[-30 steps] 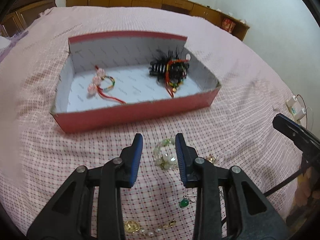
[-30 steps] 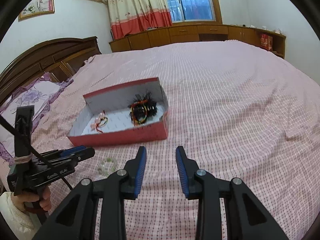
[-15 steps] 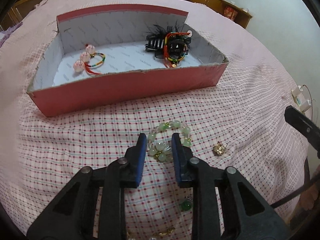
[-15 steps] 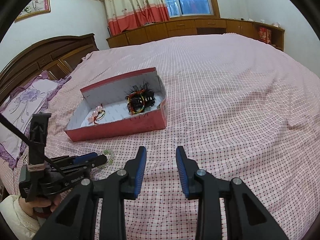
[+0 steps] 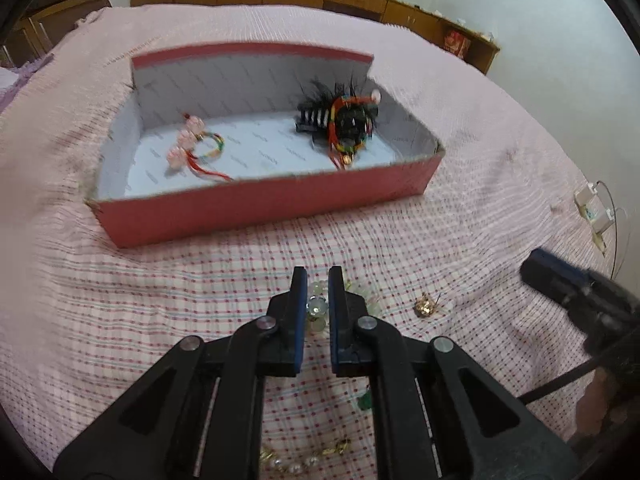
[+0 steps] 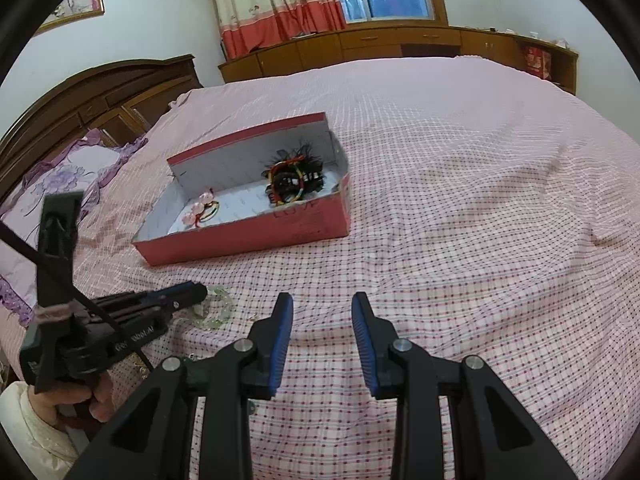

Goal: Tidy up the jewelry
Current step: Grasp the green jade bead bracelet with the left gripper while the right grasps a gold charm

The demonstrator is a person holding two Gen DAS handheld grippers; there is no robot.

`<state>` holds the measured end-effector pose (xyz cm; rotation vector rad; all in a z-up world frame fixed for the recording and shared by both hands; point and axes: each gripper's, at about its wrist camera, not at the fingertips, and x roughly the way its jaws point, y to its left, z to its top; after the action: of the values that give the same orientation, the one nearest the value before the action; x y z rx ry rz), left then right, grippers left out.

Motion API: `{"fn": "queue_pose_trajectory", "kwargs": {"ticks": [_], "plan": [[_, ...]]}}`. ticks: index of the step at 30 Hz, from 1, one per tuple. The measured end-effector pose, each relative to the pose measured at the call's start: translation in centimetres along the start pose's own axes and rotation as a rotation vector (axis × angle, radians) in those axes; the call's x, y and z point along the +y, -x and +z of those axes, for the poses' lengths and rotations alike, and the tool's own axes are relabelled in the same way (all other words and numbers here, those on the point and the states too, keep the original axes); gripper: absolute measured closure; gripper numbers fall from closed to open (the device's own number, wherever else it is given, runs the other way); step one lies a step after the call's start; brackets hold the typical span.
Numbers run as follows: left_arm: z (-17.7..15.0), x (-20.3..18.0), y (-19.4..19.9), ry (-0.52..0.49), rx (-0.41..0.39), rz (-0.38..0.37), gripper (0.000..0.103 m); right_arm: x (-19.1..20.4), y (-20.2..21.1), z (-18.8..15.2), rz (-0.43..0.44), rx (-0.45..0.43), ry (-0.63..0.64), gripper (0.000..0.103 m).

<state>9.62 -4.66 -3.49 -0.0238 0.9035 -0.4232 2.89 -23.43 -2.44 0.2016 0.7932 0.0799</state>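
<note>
My left gripper [image 5: 317,280] is shut on a pale green bead bracelet [image 5: 318,308], which lies on the checked bedspread just in front of the red box [image 5: 272,204]. The bracelet also shows in the right wrist view [image 6: 218,308] at the left gripper's tip [image 6: 198,292]. The box holds a pink-bead cord bracelet [image 5: 196,146] at the left and a black hair clip with coloured cords [image 5: 340,120] at the right. My right gripper [image 6: 322,304] is open and empty above the bedspread, right of the left one.
A small gold earring [image 5: 424,307], a green pendant [image 5: 365,400] and a gold pearl chain [image 5: 304,456] lie on the bedspread near my left gripper. A white charger with cable [image 5: 592,208] lies at the right. The wooden headboard [image 6: 100,92] and a purple pillow [image 6: 60,176] are far left.
My left gripper moved forward over the green bracelet and its jaws closed on it. The right gripper stayed open and barely moved.
</note>
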Motion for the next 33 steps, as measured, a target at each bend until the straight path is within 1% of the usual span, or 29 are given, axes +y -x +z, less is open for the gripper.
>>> {"fn": "queue_pose_trajectory", "kwargs": {"ticks": [6,11,16,22,27,28,31,33], "plan": [[0.5,0.9,2.3,0.023,-0.064,0.008,0.102,1.8,-1.1,-0.3,0.038,0.036,0.033,0.070],[0.9,1.9,2.9,0.050,-0.087,0.017,0.102,3.2,-2.7,-0.6,0.069,0.079,0.059,0.070],[0.8,2.7,3.4,0.070,-0.092,0.029,0.102,4.4,-4.6,-0.9,0.073,0.116,0.084,0.070],[0.6,3.2,3.2,0.081,-0.091,0.041,0.102,4.7,-6.5,-1.2,0.053,0.157,0.085,0.070],[0.5,3.2,3.1,0.083,-0.088,0.046,0.102,4.5,-7.7,-1.6,0.059,0.186,0.078,0.070],[0.5,3.2,3.1,0.081,-0.089,0.047,0.102,4.4,-7.7,-1.7,0.059,0.186,0.079,0.072],[0.5,3.1,3.1,0.077,-0.089,0.046,0.102,4.2,-7.9,-1.7,0.035,0.186,0.083,0.085],[0.5,2.9,3.2,0.072,-0.088,0.048,0.102,4.0,-7.9,-1.6,0.039,0.186,0.073,0.086]]}}
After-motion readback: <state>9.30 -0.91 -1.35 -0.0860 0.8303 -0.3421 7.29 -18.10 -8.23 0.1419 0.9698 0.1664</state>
